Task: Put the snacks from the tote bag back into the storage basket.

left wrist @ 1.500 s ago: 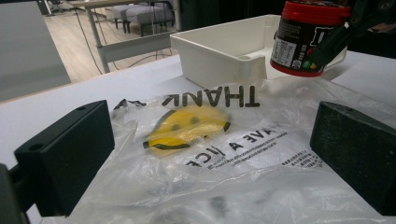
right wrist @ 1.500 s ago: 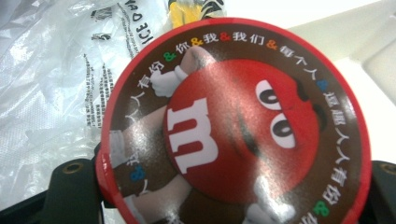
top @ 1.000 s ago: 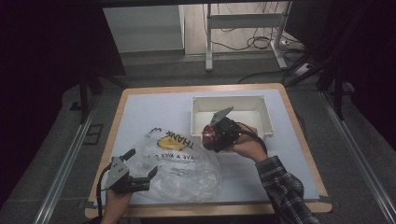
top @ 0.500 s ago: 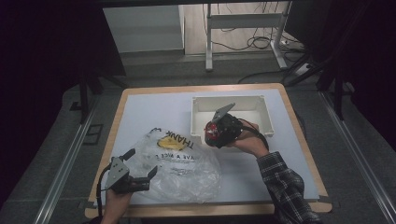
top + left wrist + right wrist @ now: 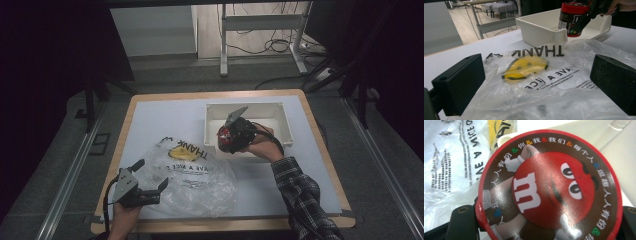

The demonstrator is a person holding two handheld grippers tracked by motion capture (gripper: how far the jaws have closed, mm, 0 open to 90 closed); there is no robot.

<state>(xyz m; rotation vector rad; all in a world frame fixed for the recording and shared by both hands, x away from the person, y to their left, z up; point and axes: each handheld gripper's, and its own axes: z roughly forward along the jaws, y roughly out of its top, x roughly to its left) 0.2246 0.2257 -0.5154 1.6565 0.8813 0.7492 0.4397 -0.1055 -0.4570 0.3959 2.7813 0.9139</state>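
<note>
Left hand-held gripper point(image 5: 150, 187) rested at the near left of the surface point(image 5: 165, 120) with its jaws spread wide on either side of the crumpled plastic bag point(image 5: 195, 175), pinching nothing. Farther right, the right hand-held gripper point(image 5: 227, 137) pinched a red-lidded candy jar point(image 5: 225, 140) at the near left corner of the white bin point(image 5: 280, 125). The left gripper view showed the jar point(image 5: 571, 18) upright, its long axis vertical and lid up, while the right gripper view showed its round printed lid point(image 5: 549, 187) face-on.
</note>
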